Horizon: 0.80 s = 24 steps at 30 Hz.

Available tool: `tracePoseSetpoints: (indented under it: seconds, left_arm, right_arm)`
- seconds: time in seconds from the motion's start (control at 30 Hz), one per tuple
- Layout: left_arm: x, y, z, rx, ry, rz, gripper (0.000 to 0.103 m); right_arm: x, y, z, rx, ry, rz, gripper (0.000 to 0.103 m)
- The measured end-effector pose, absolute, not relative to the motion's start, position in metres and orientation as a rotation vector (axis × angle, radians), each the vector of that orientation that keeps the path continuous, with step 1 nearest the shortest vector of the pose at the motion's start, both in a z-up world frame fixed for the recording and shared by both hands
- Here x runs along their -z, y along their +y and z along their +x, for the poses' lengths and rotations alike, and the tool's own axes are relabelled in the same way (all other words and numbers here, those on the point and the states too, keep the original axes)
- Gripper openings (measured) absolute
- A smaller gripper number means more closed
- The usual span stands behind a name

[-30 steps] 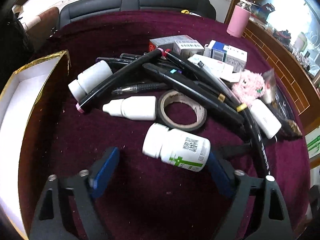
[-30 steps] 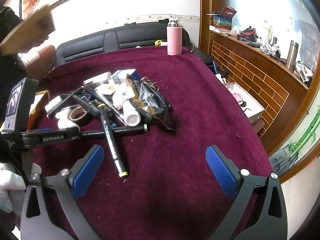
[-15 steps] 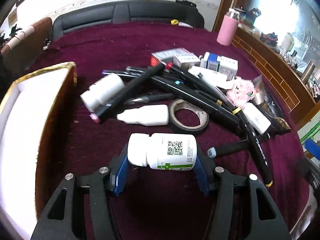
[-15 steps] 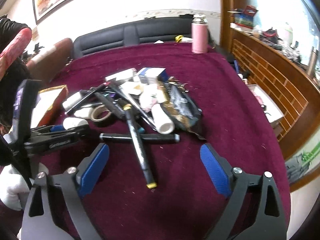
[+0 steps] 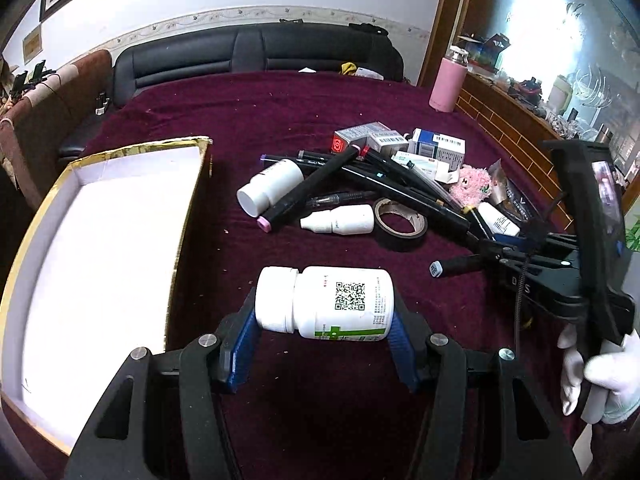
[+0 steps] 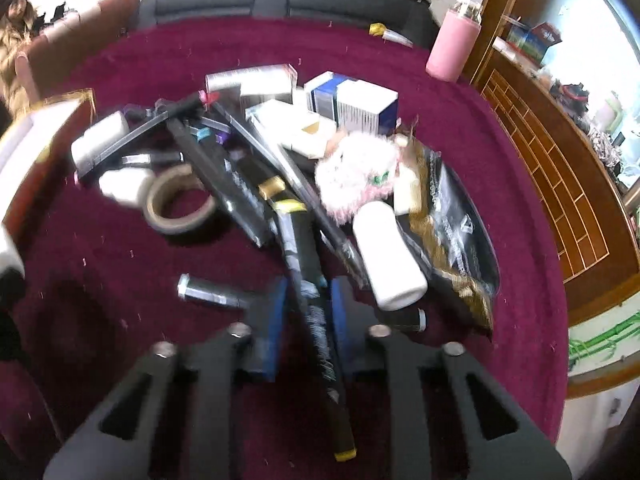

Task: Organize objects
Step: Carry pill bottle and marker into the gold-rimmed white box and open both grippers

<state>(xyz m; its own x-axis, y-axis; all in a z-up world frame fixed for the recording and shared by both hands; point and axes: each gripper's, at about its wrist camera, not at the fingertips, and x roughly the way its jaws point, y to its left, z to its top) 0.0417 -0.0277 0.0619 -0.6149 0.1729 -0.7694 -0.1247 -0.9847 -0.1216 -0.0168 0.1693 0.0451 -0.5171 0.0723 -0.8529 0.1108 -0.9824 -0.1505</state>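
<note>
smooth white pill bottle [image 5: 324, 302] clamped in left hand-held gripper [image 5: 324, 312]; right hand-held gripper [image 6: 306, 300] just closing on slim black marker [image 6: 316, 320].

Round table draped in dark maroon velvet cloth [image 5: 248, 120]

An open white-lined cardboard box [image 5: 100, 248] lies at nine o'clock; a jumbled, partly blurred pile around a brown tape roll [image 5: 401, 224] sits toward one o'clock.

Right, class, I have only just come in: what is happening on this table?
A person is tidying a cluttered table with two handheld grippers. The left gripper holds a white pill bottle beside the open box. The right gripper has just closed on a black marker in the pile.
</note>
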Motion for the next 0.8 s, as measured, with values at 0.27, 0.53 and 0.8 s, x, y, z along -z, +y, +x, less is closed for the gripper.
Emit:
tracePoseSetpoints:
  seconds: [0.27, 0.53, 0.8]
  left_arm:
    - [-0.075, -0.051, 0.056, -2.694, -0.127, -1.239, 0.052]
    - [-0.109, -0.09, 0.068, -2.745, -0.175, -1.173, 0.052]
    - [-0.147, -0.141, 0.044, -2.894, -0.066, -1.141, 0.052]
  right_arm:
    - [-0.076, 0.191, 0.007, 2.677, 0.004, 1.456, 0.012]
    - [-0.132, 0.166, 0.029, 2.533, -0.206, 1.278, 0.013]
    - [-0.156, 0.069, 0.001, 2.286, -0.286, 1.223, 0.013]
